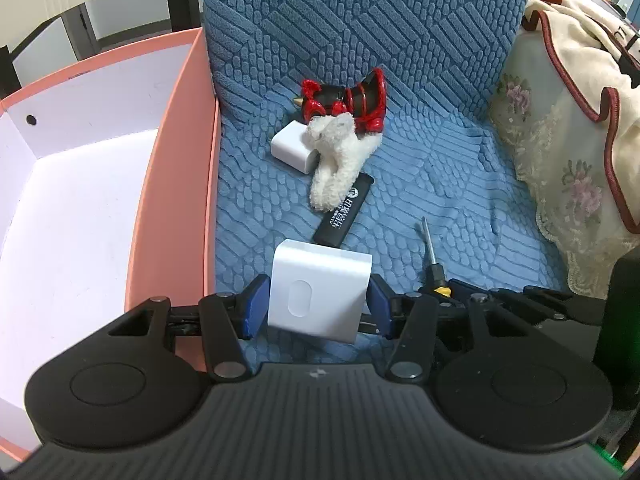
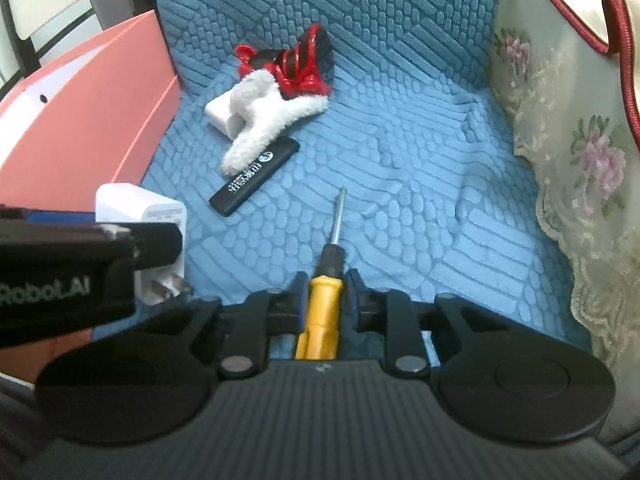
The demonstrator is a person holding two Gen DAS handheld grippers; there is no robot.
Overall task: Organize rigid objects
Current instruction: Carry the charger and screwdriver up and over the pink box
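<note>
My left gripper (image 1: 318, 305) is shut on a white charger plug (image 1: 320, 280), its blue pads pressing both sides; the plug hangs above the blue cushion beside the pink box (image 1: 172, 168). In the right wrist view the same plug (image 2: 140, 216) shows its metal prongs pointing down. My right gripper (image 2: 327, 300) is shut on the yellow handle of a screwdriver (image 2: 322, 304), whose metal shaft points away over the cushion. Farther back lie a black stick with white lettering (image 1: 346, 210), a second white charger (image 1: 290, 146), and a red and black figurine (image 1: 352, 100).
A white plush toy (image 1: 336, 160) lies over the second charger and the black stick. The pink box, white inside, stands open on the left against the sofa back. A cream floral lace cloth (image 1: 560, 152) with a red-edged blanket borders the cushion on the right.
</note>
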